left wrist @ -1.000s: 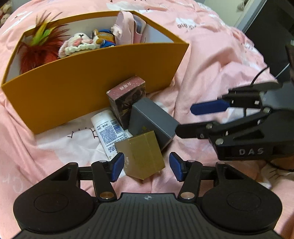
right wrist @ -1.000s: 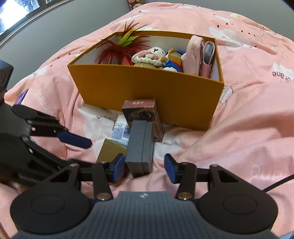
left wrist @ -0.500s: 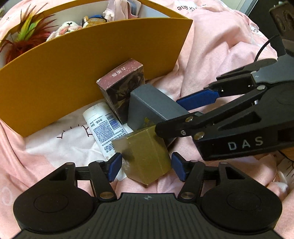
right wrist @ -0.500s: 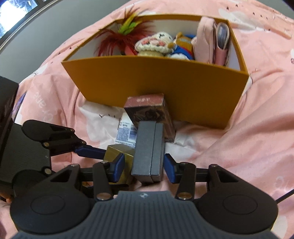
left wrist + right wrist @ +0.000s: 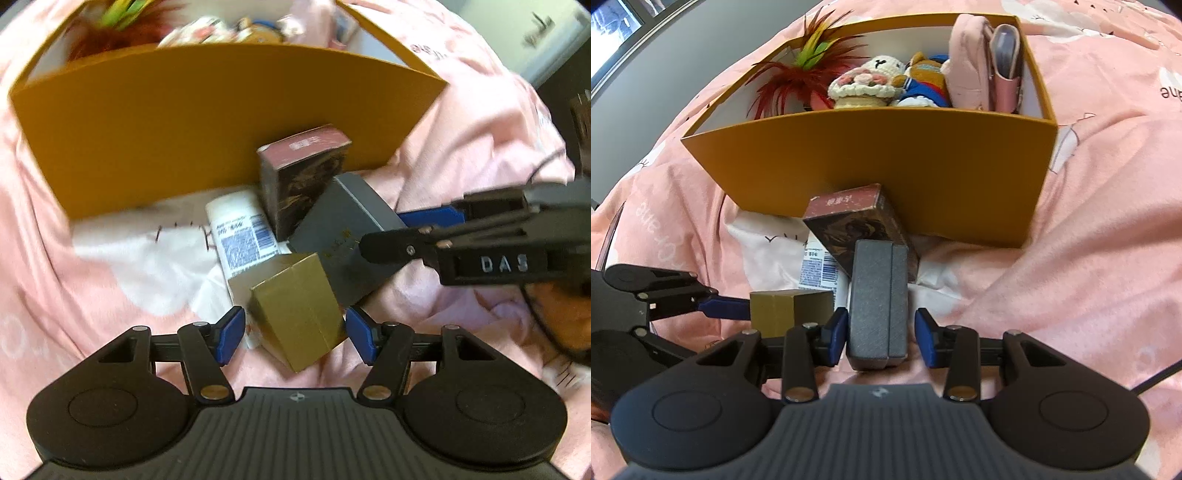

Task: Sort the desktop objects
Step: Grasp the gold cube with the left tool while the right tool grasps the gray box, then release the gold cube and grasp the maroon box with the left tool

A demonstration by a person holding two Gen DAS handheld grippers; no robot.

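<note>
Gold box [image 5: 301, 314] (light, stiff cardboard) sits between the open left gripper [image 5: 295, 334]; squeeze its flat sides.

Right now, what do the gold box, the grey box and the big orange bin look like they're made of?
Gold box: likely thin card with a metallic sheen, a folded seam showing. Grey box: stiff board, matte, finely textured, with a lid line. Orange bin: matte cardboard, thin walls, white inside.

"DAS" in pale capitals on the right gripper [image 5: 384, 236]; print on the white tube's label [image 5: 242, 240] illegible.
</note>
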